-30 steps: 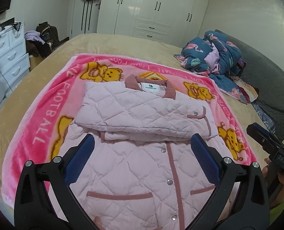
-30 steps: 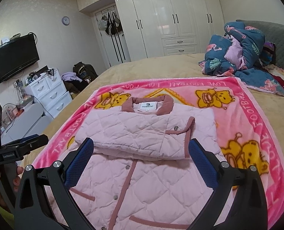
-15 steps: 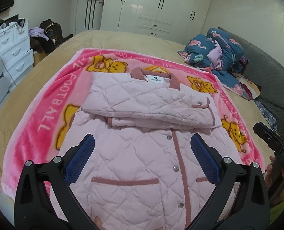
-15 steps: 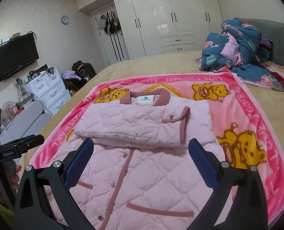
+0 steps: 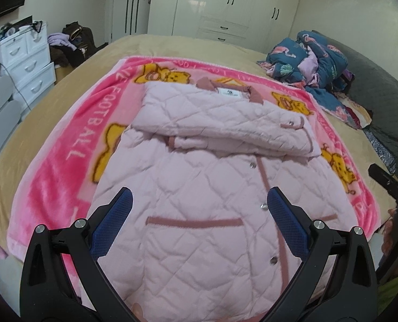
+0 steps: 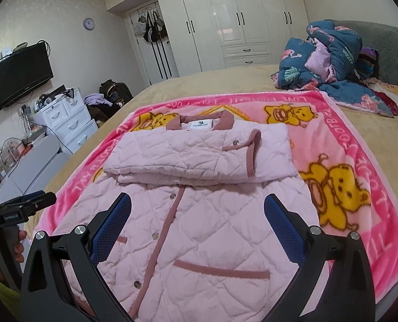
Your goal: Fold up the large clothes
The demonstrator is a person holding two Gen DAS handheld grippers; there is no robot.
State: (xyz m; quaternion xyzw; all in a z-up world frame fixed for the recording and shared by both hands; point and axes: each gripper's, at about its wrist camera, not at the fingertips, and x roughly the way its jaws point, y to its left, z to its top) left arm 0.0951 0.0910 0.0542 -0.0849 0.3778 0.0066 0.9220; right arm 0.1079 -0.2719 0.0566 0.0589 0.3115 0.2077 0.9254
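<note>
Here a pink quilted jacket lies face up on the pink bear-print blanket, collar at the far end, both sleeves folded across the chest. The left gripper and right gripper hover above the jacket's near half, jaws wide apart and empty. The padding looks soft, bulky and light, likely springing back from a crease. The hem corners, nearest the grippers and partly hidden, seem the best holds.
</note>
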